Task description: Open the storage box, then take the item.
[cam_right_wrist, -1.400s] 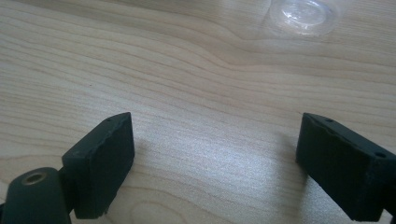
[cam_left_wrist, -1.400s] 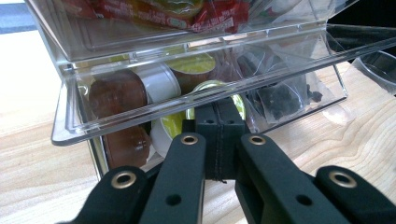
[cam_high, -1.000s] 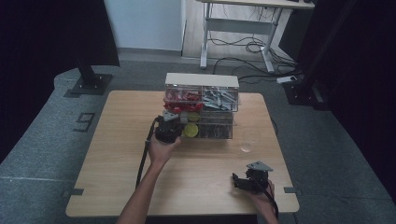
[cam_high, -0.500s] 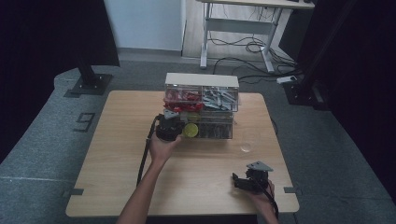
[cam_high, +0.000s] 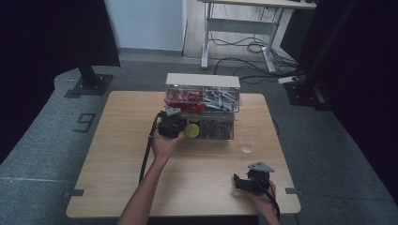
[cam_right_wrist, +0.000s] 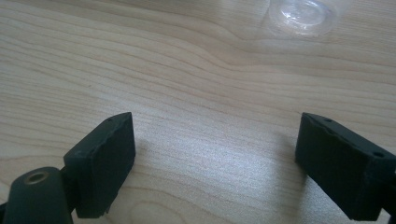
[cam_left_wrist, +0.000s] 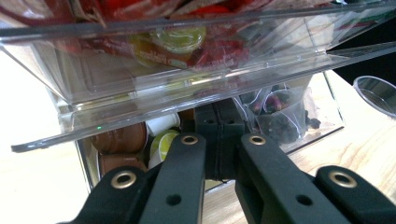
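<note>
Left forearm stretched forward, left gripper (cam_high: 172, 125) at the clear organizer (cam_high: 202, 106), jaws pressed together under its open drawer (cam_left_wrist: 187, 88), tips among the pods (cam_left_wrist: 161, 144) below; right gripper (cam_high: 248, 182) low at the table (cam_high: 117, 154) edge, jaws spread over bare wood, one clear cup (cam_right_wrist: 302, 14) ahead

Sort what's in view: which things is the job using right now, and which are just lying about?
In use (likely):
- left gripper, jaws shut, at the organiser's lower drawer
- clear organiser
- pods in that lower drawer

Idle:
- right gripper, open, over bare table
- clear cup
- desk behind
</note>
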`<state>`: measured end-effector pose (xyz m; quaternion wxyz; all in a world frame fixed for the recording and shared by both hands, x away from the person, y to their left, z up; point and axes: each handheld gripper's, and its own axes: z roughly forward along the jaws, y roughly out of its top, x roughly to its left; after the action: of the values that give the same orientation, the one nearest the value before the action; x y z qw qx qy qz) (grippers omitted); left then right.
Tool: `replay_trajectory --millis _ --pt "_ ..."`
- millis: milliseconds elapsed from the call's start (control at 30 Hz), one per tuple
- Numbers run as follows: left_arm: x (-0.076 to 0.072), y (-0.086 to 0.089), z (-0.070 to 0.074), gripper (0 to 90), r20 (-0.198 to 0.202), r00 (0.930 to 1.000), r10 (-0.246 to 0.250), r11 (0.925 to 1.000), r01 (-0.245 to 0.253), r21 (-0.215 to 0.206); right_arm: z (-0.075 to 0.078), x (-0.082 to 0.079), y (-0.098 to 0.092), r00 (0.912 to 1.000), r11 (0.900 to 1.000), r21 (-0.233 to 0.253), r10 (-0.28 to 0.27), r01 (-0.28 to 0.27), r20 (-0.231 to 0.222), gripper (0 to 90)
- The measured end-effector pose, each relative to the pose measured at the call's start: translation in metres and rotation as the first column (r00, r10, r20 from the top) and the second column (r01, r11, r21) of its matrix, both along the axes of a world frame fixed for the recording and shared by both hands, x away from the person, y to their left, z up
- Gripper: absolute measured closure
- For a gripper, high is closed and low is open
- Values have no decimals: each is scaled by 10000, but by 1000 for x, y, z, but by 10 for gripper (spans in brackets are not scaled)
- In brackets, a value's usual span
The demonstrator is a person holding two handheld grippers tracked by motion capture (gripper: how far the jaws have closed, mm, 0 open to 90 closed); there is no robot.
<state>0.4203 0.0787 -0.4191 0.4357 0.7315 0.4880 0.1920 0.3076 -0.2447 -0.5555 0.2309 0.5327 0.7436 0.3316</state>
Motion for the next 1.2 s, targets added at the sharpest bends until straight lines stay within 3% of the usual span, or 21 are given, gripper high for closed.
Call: replay_trajectory --millis 667,867,1100,1200 --pt "4 -2 5 900 30 10000 -6 10000 6 -3 0 -1 0 10000 10000 -23 -49 49 54 143" --pt "3 -3 5 900 71 9999 -112 9999 112 2 2 -5 2 9993 9999 -42 -107 108 362 199" --pt "5 -2 2 900 28 9998 -189 9998 189 -57 26 -11 1 9922 9951 983 -170 49 1235 255" --pt "5 -2 2 900 17 9997 -235 9997 236 -69 38 -11 0 9911 9852 1704 -60 -169 1330 280"
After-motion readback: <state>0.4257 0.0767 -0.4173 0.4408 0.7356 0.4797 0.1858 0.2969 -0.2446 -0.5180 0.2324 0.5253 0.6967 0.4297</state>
